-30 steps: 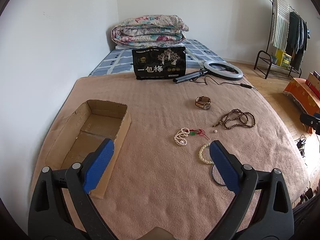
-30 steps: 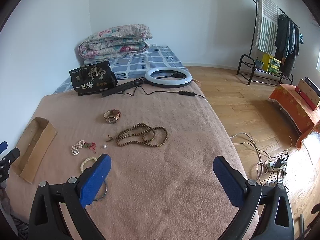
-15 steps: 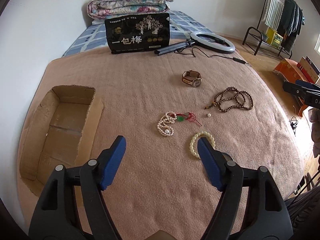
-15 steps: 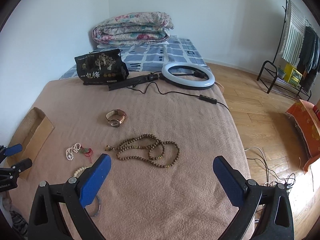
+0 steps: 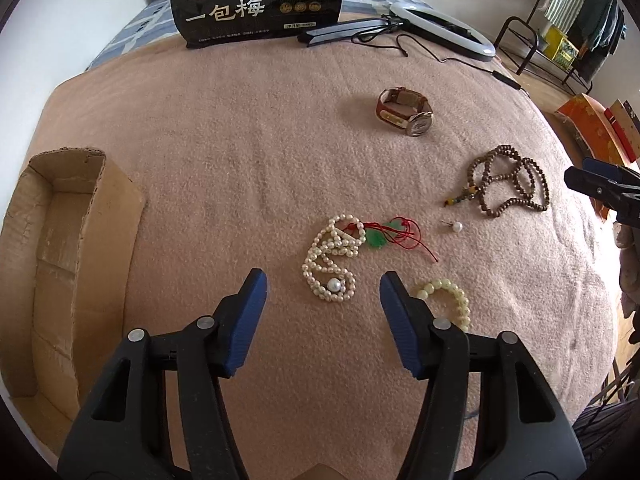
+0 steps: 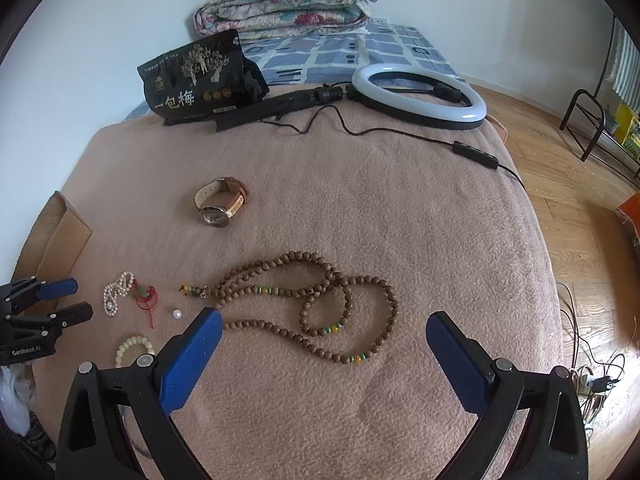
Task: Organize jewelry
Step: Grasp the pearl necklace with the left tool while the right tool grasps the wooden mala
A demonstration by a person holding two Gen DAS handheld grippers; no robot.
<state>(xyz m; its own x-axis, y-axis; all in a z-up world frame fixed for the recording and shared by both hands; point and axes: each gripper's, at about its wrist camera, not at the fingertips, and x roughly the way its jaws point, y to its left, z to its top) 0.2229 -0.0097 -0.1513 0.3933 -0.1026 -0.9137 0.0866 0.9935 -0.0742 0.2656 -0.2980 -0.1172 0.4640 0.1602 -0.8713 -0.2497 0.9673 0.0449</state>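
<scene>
Jewelry lies on a pink blanket. In the left wrist view my left gripper (image 5: 322, 278) is open and empty, just short of a white pearl necklace (image 5: 332, 258) with a red cord and green pendant (image 5: 376, 238). A pale bead bracelet (image 5: 450, 300), a loose pearl (image 5: 457, 227), a brown wooden bead necklace (image 5: 508, 186) and a brown-strap watch (image 5: 404, 110) lie to the right. An open cardboard box (image 5: 60, 248) sits at the left. In the right wrist view my right gripper (image 6: 322, 322) is open and empty over the wooden bead necklace (image 6: 312, 304); the watch (image 6: 220, 202) lies beyond.
A black snack bag (image 5: 256, 0) and a ring light (image 6: 420, 96) with its cable (image 6: 474, 152) lie at the far end of the blanket. Folded quilts (image 6: 288, 0) sit behind. The bed's right edge drops to a wood floor (image 6: 580, 184) with cables.
Both grippers have moved forward and down toward the blanket. The left now sits close to the pearl necklace, the right close over the wooden beads. Both stayed open.
</scene>
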